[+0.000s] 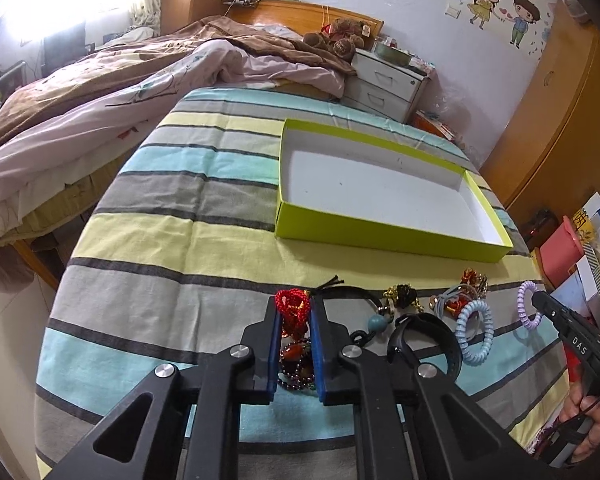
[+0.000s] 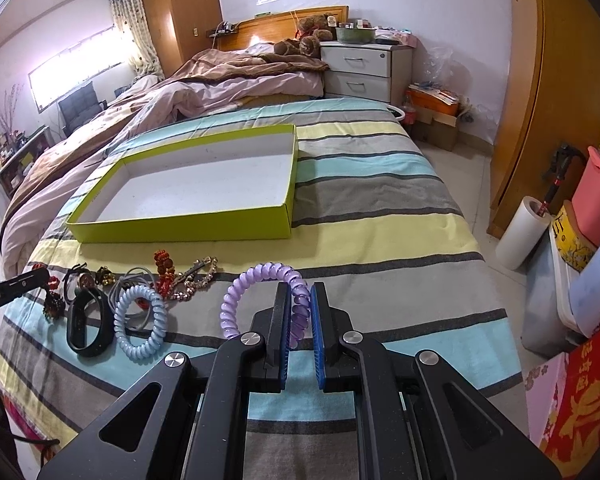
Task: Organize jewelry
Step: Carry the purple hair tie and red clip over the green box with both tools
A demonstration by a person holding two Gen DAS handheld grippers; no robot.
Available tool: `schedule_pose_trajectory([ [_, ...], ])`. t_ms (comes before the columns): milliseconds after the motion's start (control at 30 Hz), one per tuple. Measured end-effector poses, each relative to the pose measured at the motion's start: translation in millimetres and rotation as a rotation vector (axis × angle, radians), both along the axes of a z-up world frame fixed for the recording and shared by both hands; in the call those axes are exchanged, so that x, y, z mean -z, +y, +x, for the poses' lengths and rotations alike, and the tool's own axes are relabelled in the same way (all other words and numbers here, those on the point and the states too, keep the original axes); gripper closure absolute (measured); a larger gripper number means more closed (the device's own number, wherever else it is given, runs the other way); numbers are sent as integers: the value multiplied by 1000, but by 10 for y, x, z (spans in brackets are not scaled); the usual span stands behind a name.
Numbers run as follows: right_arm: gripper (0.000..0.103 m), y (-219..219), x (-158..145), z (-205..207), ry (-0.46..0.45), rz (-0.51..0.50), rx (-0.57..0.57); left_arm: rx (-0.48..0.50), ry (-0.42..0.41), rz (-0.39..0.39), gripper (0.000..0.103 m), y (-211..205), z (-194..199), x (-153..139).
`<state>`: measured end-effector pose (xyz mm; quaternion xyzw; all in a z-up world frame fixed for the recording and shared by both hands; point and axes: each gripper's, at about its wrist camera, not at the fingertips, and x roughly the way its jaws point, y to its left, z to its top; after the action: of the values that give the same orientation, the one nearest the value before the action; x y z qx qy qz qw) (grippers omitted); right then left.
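The green box [image 1: 384,236] lies open and shallow on the striped surface [image 1: 180,240], and the jewelry sits in a row along the side of the box nearest the cameras, a clear yellow band of cloth separating the two. The left claw [image 1: 296,312] is clenched on the red knotted charm [image 1: 292,305] at the left end of that row, a beaded string [image 1: 298,376] trailing between its blue pads. The right claw [image 2: 301,300] is grasping the purple coil hair tie [image 2: 260,292] at the row's right end, level with the box's right corner. Between them, in front of the box wall, lie the black wristband [image 2: 86,326], the pale blue coil tie [image 2: 140,326] and a small tangle of gold and red trinkets [image 2: 180,276]. Left and right of the box the cloth is bare to its edges; behind the box it runs on to the rumpled bed [image 2: 180,88].
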<state>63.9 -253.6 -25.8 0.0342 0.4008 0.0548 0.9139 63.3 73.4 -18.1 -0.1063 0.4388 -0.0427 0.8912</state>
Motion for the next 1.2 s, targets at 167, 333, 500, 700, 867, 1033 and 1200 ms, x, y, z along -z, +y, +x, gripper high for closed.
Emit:
schedule_pose_trajectory([
  [167,93,6,-67,-26,-16,8,-1,-6,-32,-28,90,54,-13,-126],
  [333,93,14,-193,-21,-41,17,-14,3,-60,-16,90,72,20,-268],
  [500,93,41,-354,89,-71,30,-33,22,-92,-5,90,39,147,-452],
  [700,93,142,-494,379,-82,32,-65,67,-116,2,90,-41,456,-608],
  [867,93,244,-487,704,-57,19,-84,87,-113,6,90,-125,760,-619],
  [1033,93,333,-427,1032,-28,5,-95,125,-79,-3,90,-222,1123,-516],
  [1200,93,383,-313,1342,8,-15,-99,141,-37,-3,90,-280,1422,-330],
])
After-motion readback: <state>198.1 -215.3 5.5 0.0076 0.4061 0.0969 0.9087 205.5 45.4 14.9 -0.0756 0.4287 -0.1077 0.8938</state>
